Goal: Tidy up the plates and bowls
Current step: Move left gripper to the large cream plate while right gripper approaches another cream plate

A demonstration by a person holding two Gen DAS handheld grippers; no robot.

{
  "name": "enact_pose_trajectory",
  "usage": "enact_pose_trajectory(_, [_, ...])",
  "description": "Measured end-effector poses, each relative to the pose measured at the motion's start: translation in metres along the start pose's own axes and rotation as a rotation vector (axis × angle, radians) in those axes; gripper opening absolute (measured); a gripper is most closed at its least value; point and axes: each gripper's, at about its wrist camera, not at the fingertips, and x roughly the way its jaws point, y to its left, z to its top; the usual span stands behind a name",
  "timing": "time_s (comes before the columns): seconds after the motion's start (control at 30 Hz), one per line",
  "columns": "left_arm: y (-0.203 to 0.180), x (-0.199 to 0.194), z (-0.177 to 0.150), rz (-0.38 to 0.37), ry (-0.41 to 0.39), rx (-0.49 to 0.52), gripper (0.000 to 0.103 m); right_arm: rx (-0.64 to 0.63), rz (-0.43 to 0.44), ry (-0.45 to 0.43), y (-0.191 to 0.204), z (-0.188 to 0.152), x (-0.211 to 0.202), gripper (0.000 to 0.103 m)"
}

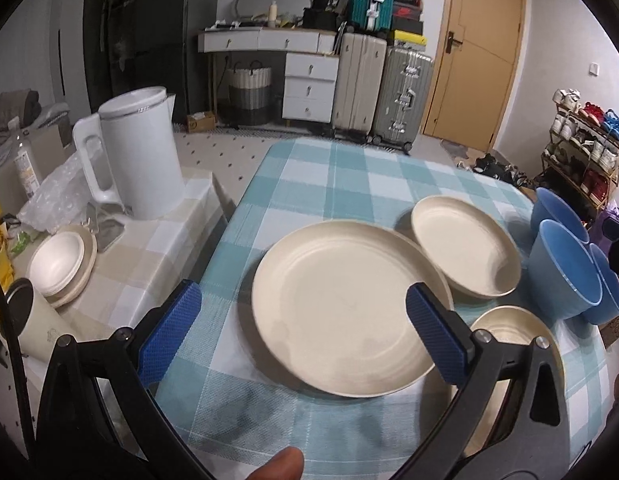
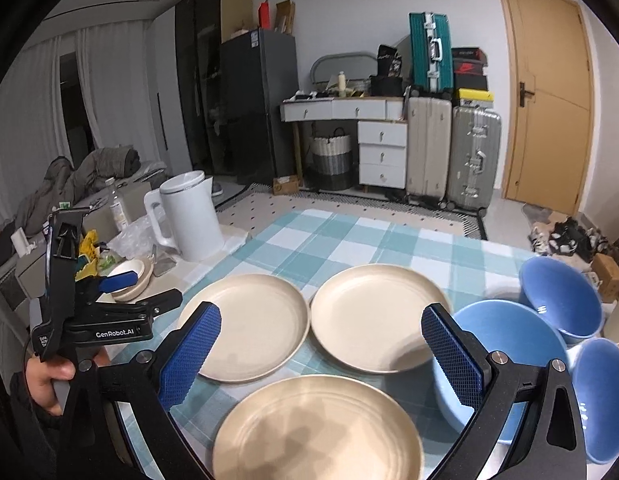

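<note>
Three cream plates lie on the checked tablecloth. In the left wrist view the left plate (image 1: 345, 308) is large in front, the far plate (image 1: 465, 248) to its right and the near plate (image 1: 509, 328) partly behind my right finger. My left gripper (image 1: 303, 328) is open and empty, hovering over the left plate. In the right wrist view the same plates show as left (image 2: 249, 326), far (image 2: 379, 316) and near (image 2: 317, 428). My right gripper (image 2: 321, 354) is open and empty above them. Three blue bowls (image 2: 501, 360) (image 2: 561, 296) (image 2: 601, 396) stand at the right; they also show in the left wrist view (image 1: 565, 268).
A white kettle (image 1: 137, 152) and stacked cream bowls (image 1: 61, 264) sit on a side table at left, with bubble wrap and a cup. The left gripper's body (image 2: 93, 312) shows at the left of the right wrist view. The table's far edge (image 2: 389, 220) faces suitcases and drawers.
</note>
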Motion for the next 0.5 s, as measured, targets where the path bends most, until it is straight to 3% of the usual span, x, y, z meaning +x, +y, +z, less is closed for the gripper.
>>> enact_pose_trajectory(0.17, [0.014, 0.017, -0.005, -0.020, 0.032, -0.032, 0.102, 0.020, 0.030, 0.052, 0.001, -0.004, 0.033, 0.103])
enact_pose_trajectory(0.37, [0.025, 0.039, -0.021, -0.035, 0.089, -0.058, 0.094, 0.017, 0.059, 0.113, 0.006, -0.014, 0.067, 0.102])
enact_pose_trajectory(0.5, [0.024, 0.053, -0.029, -0.035, 0.118, -0.057, 0.086, 0.013, 0.080, 0.155, 0.008, -0.020, 0.091, 0.087])
